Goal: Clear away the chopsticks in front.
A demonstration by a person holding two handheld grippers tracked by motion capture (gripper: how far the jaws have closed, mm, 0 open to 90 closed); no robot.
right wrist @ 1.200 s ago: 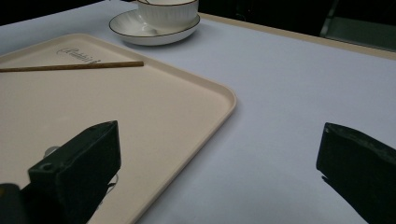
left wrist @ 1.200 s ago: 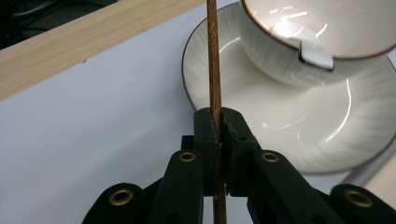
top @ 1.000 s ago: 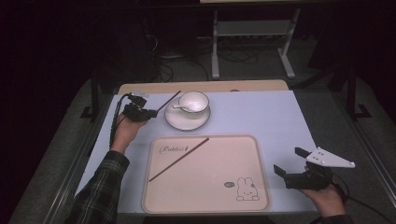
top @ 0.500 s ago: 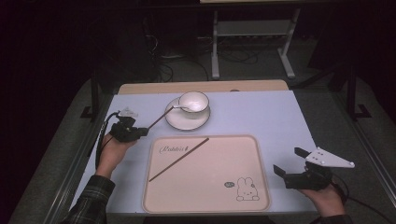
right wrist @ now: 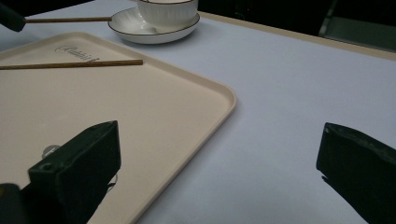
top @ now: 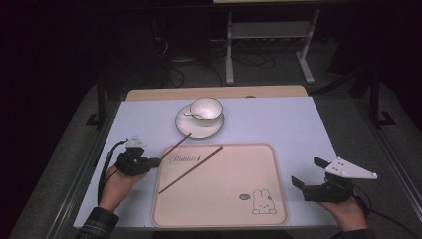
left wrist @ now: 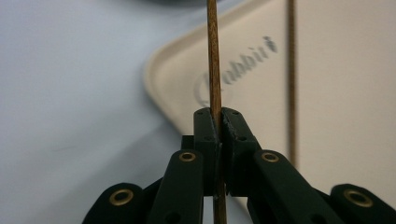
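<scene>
My left gripper is shut on a thin brown chopstick at the beige tray's far left corner. The stick points toward the saucer. In the left gripper view the jaws pinch the chopstick over the tray's rim. A second chopstick lies slantwise on the tray. A white cup with a spoon stands on the saucer, beyond the tray. My right gripper rests open on the table right of the tray, jaws wide apart with nothing between them.
The tray carries a rabbit drawing near its right front corner and script lettering at its far left. A pale blue table cover lies under everything. A metal stand is on the floor beyond the table.
My left gripper has pulled back from beside the cup toward the near left, carrying the chopstick to the tray's left corner. The right gripper has stayed put.
</scene>
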